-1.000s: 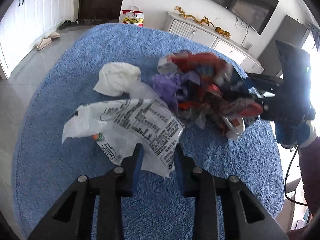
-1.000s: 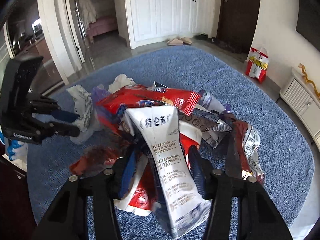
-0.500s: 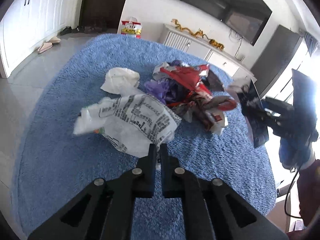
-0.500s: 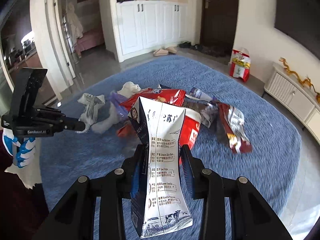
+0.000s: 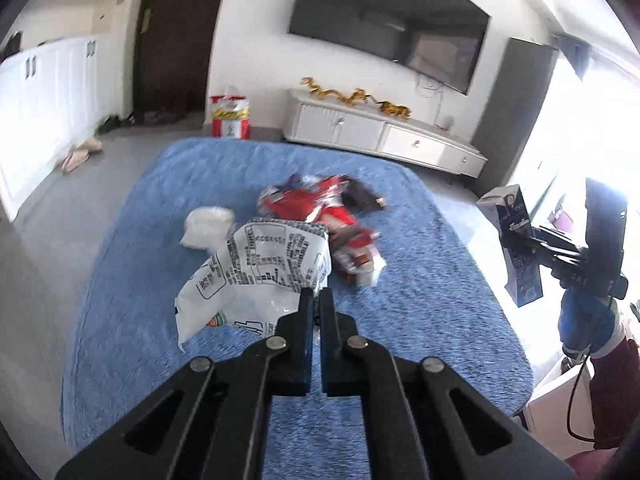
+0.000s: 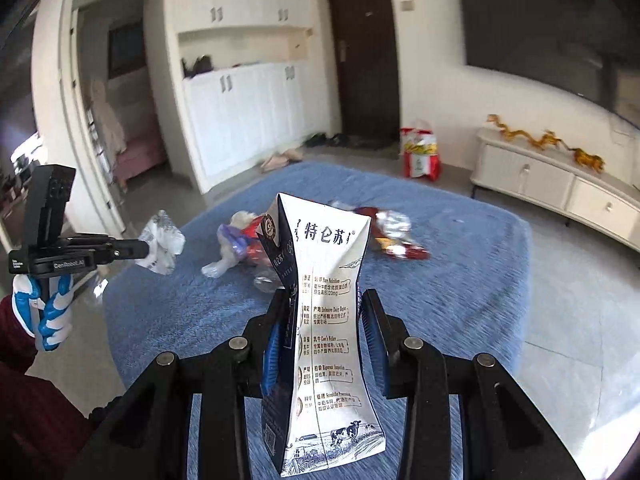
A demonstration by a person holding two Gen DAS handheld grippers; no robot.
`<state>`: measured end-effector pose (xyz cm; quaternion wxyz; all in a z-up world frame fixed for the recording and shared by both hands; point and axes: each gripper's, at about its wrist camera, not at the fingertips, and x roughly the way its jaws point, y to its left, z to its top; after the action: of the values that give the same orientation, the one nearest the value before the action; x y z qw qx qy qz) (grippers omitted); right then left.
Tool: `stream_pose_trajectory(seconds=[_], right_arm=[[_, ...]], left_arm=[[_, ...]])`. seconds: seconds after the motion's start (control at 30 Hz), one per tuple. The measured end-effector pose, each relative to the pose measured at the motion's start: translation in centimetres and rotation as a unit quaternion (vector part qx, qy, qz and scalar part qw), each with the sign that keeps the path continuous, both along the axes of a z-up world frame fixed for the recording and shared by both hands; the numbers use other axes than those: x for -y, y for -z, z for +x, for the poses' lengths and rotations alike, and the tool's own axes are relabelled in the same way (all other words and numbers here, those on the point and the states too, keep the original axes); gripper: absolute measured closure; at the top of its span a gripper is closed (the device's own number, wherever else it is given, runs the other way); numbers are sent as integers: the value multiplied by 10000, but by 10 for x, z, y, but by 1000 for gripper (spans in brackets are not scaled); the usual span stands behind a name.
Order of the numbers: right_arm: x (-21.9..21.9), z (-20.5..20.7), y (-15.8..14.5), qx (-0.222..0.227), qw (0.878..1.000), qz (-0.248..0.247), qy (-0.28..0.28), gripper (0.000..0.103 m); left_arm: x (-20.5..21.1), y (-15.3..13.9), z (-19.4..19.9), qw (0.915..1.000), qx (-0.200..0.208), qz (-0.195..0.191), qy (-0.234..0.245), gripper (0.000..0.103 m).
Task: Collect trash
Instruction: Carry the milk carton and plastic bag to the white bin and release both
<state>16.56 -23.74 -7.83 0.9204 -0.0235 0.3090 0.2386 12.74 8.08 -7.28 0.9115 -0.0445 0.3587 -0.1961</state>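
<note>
Blue shag rug [image 5: 420, 280], bearing one loose heap of wrappers [image 5: 332, 220] near its centre. One white printed plastic bag [image 5: 256, 276], pinched at its edge by the clenched left hand-held gripper [image 5: 316, 300], hangs clear for carrying. One milk carton [image 6: 324, 320], squeezed at its waist in the right hand-held gripper [image 6: 324, 312], is held upright off the rug's near edge. One white wad [image 5: 208, 226] lies beside the heap.

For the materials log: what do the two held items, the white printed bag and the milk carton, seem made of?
White printed bag: probably thin plastic film, glossy; it crumples and hangs limp from the left gripper. Milk carton: seemingly coated paperboard, smooth; creased flat panels, pinched by the right gripper.
</note>
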Motion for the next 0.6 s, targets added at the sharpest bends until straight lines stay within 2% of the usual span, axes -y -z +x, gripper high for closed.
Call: stream_pose_trajectory(seconds=[0.17,0.33,0.47,0.6], right_arm=[[50,-24,-6,153,9974,215,676,66],[113,-51,1,229,9867,361,1570,66],[158,-67,13,198,9735,440,2234,66],[205,-80,40,66,9548,583,2913,66]], left_arm=[[42,-22,0,9981,288,119,540,101],[111,-37,7,9902,369,73,1342,101],[182,-42,10,9767,312,54,2124,101],[269,-35,12,9550,162,140,2959,101]])
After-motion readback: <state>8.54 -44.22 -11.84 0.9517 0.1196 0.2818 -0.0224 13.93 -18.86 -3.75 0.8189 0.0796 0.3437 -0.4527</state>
